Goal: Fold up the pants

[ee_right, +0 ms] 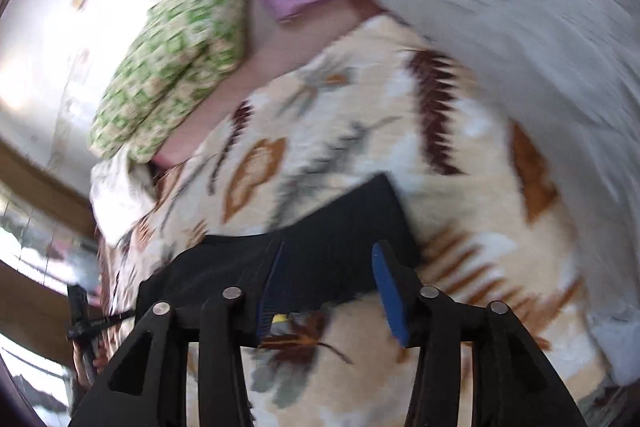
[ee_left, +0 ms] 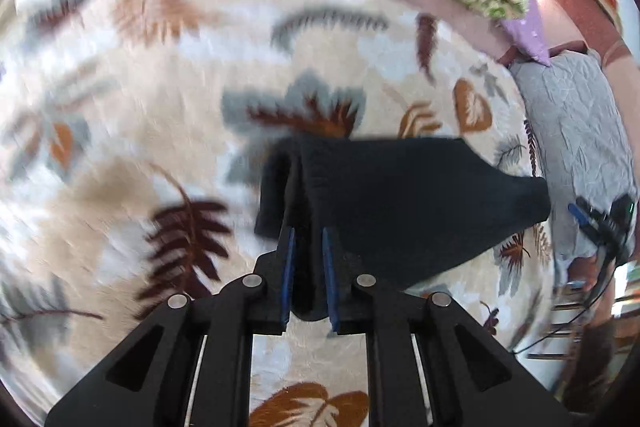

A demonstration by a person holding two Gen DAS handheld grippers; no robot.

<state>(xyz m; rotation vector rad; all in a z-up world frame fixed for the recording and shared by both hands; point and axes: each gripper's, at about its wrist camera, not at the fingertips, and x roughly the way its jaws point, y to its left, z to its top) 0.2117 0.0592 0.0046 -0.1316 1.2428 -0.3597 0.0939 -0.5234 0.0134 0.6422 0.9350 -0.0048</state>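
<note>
Pants (ee_left: 400, 203), black, lifted over the leaf-print blanket (ee_left: 160, 107) on the bed, left claw (ee_left: 308, 239) clenched on one edge, right claw (ee_right: 328, 259) released w/ jaws apart just above the cloth — keep it taut, lay flat.

Bright daylight, heavy motion blur (worst at edges), fisheye warping, blown-out whites.
</note>
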